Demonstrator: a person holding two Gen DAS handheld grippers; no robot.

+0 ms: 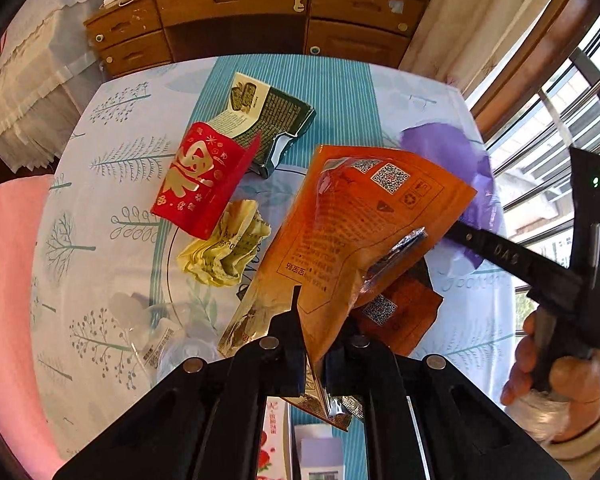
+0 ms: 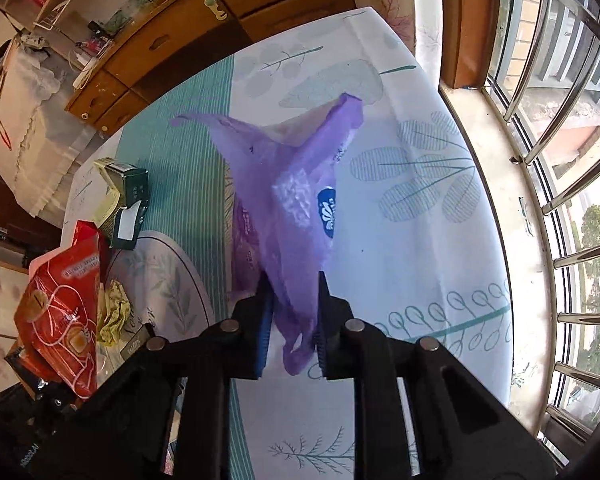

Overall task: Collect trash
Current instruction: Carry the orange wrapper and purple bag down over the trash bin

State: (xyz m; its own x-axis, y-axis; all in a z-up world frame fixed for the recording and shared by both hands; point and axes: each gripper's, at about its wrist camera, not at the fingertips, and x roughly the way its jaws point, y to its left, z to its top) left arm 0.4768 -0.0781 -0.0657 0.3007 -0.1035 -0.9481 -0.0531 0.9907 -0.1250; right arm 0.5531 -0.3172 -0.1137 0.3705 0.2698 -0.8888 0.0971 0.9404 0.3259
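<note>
My left tool (image 1: 316,320) is clamped on the lower edge of an orange snack pouch (image 1: 352,220), which stands up from the fingers and leans to the right, its printed back with the QR code facing the camera. My right tool (image 2: 294,284) is closed on a purple plastic bag (image 2: 296,184); the thin film bunches between the two fingers and fans out above them over the table (image 2: 440,240), with a blue oval logo showing on its right side.

In the left wrist view, the right tool's black frame crosses behind the pouch, and the hand (image 1: 564,376) holding it shows at the right edge. Further out on the patterned tablecloth lie a red packet (image 1: 200,180) with gold print, a dark green carton (image 1: 272,120) just behind and touching it, and a crumpled yellow wrapper (image 1: 224,244) just below the red packet. A second orange pouch (image 1: 400,312) lies flat under the one I hold, and a clear plastic wrapper (image 1: 156,336) sits near the table's left side. A wooden cabinet (image 1: 260,12) stands beyond the table.
</note>
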